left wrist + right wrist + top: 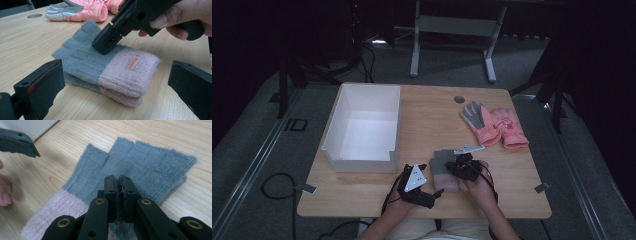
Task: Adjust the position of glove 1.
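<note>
Knitted grey-and-pink gloves [105,70] lie stacked at the near table edge, long axis near-to-far — the right gripper [119,185], jaws pinched together, presses on top, while the left gripper [432,194] waits wide open just left.

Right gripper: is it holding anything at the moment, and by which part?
The right gripper has its jaws shut, pinching the grey knit on the palm of the top fingerless glove, just above the pink cuff. The left gripper stands open, holding nothing.
</note>
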`<state>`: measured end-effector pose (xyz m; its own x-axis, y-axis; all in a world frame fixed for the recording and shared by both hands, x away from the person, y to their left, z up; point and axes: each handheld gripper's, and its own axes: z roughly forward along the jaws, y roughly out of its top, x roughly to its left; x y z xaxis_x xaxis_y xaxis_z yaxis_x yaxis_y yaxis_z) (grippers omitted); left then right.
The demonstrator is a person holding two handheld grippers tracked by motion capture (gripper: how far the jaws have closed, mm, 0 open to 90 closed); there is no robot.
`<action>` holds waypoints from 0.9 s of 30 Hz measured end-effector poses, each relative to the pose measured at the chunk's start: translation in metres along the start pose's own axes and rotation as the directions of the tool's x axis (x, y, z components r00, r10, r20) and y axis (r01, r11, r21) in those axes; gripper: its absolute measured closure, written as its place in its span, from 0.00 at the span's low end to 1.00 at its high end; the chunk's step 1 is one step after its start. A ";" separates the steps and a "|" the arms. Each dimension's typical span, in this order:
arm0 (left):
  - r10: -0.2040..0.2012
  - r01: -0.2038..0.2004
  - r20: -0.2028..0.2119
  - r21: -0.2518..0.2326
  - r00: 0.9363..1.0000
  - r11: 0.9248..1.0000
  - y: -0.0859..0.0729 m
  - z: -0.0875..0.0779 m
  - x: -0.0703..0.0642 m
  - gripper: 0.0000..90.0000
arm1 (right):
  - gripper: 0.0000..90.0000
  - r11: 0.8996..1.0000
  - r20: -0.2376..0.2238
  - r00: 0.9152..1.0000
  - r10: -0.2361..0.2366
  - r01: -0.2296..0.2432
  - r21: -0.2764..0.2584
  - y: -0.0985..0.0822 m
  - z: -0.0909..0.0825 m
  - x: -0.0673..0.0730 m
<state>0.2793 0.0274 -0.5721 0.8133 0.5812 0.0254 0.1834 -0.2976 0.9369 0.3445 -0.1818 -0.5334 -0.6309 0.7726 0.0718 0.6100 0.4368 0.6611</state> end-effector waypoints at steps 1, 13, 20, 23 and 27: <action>0.004 -0.004 -0.002 0.001 1.000 1.000 0.000 0.000 0.000 0.00 | 0.94 1.000 -0.001 1.000 0.000 0.000 0.001 0.000 0.001 -0.001; -0.031 0.031 -0.003 0.015 1.000 0.999 0.000 0.001 0.003 0.04 | 0.92 1.000 -0.018 1.000 -0.003 0.003 -0.003 -0.006 0.009 -0.003; 0.034 -0.034 0.057 0.003 0.998 0.999 0.004 0.001 -0.001 0.04 | 0.84 1.000 -0.041 0.999 -0.023 0.023 0.000 -0.004 0.008 -0.002; 0.022 -0.023 0.095 0.012 0.995 1.000 0.009 0.001 0.002 0.04 | 0.75 0.999 -0.034 0.999 -0.016 0.015 -0.052 0.002 -0.008 -0.010; -0.012 0.003 0.116 0.077 0.993 0.997 0.015 0.002 0.005 0.05 | 0.74 0.998 -0.007 1.000 0.004 -0.005 -0.070 0.009 -0.019 -0.026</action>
<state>0.2874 0.0249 -0.5584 0.8697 0.4930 -0.0262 0.2275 -0.3532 0.9075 0.3569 -0.2064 -0.5153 -0.6314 0.7714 0.0794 0.5777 0.3996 0.7117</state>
